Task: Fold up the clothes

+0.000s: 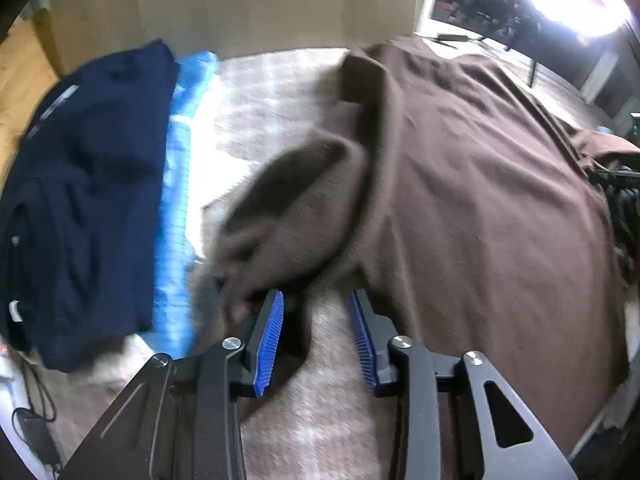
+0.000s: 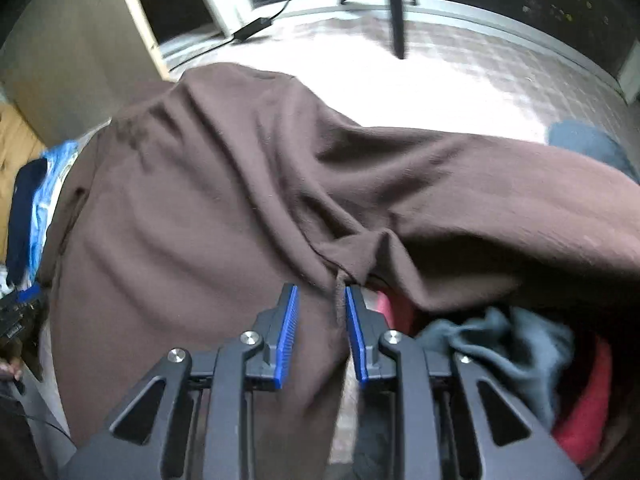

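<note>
A brown garment (image 1: pixel 460 180) lies spread over a pale checked carpet (image 1: pixel 320 400), with one sleeve (image 1: pixel 288 208) folded out to the left. My left gripper (image 1: pixel 316 294) points down at the carpet by the sleeve's end. Its blue pads stand apart with only carpet between them, and the left fingertip is close to the sleeve edge. In the right wrist view the same brown garment (image 2: pixel 200 200) is drawn up in folds toward my right gripper (image 2: pixel 321 287), which is shut on a bunched edge of it. Cloth fills the gap between the pads.
A folded navy garment (image 1: pixel 88 180) and a light blue one (image 1: pixel 180 160) lie to the left. A pile of red and grey-green clothes (image 2: pixel 520 352) sits right of the right gripper. A tripod leg (image 2: pixel 398 20), a cable with adapter (image 2: pixel 252 28) and a wooden panel (image 1: pixel 240 0) stand beyond.
</note>
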{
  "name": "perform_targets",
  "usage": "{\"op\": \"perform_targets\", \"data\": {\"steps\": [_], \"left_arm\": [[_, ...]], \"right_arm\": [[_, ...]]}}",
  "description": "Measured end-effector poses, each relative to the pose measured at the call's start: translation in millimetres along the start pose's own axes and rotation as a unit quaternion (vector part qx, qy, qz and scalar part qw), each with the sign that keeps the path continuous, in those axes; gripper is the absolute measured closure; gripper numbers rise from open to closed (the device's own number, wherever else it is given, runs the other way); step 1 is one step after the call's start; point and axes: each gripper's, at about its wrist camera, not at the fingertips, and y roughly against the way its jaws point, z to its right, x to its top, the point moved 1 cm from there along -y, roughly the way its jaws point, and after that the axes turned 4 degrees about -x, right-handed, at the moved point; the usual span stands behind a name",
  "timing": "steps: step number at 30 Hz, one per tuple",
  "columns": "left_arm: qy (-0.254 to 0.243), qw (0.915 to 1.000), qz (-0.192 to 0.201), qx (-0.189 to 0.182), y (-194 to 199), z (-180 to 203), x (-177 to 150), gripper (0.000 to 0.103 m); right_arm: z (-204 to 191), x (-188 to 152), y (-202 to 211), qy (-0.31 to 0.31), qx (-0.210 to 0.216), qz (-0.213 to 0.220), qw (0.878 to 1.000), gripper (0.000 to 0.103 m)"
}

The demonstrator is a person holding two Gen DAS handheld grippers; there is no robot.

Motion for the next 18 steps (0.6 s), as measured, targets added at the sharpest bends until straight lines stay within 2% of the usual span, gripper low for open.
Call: {"op": "perform_targets", "data": {"steps": [1,2,4,6,8,10,12,14,17,18], "left_arm": [[0.019,0.9998,0.006,0.002,0.9,-6.9,0.8,0.07],[0.04,0.9991,0.011,-0.002,2.0,-15.9,2.2,0.071],[0.063,0.9978,0.015,-0.014,2.7,-26.9,3.1,0.073],[0.048,0.9986,0.003,-0.023,3.1,-21.3,1.0,0.072],[0.012,0.9995,-0.001,-0.028,9.4,-5.5,-0.9,0.071],[-0.018,0.9994,0.004,-0.029,14.8,8.7,2.6,0.066],[-0.053,0.9983,0.016,-0.02,17.5,24.1,11.4,0.059],[-0.085,0.9962,0.018,-0.013,9.4,36.5,22.9,0.058],[-0.123,0.9924,0.003,-0.005,-10.2,43.1,38.2,0.059],[-0.131,0.9914,-0.006,0.0,-15.6,40.0,40.5,0.071]], "right_arm": [[-1.2,1.3,-3.7,0.012,-0.029,-0.001,1.0,0.101],[-0.8,2.8,-6.8,0.022,-0.061,-0.002,0.998,0.102],[14.1,0.1,-0.5,-0.008,-0.067,0.007,0.998,0.101],[17.6,-2.5,6.2,-0.022,-0.069,0.0,0.997,0.099],[7.0,-11.2,14.8,-0.012,-0.079,-0.026,0.996,0.091],[-4.7,-24.0,35.5,-0.019,-0.046,-0.022,0.998,0.083],[-11.2,-39.0,61.2,-0.03,-0.033,-0.003,0.999,0.073],[-27.0,-39.4,76.0,-0.022,-0.015,0.019,0.999,0.07],[-70.6,-14.9,65.9,0.025,0.045,0.038,0.998,0.069],[-88.0,-6.1,56.9,0.04,0.063,0.039,0.996,0.069]]}}
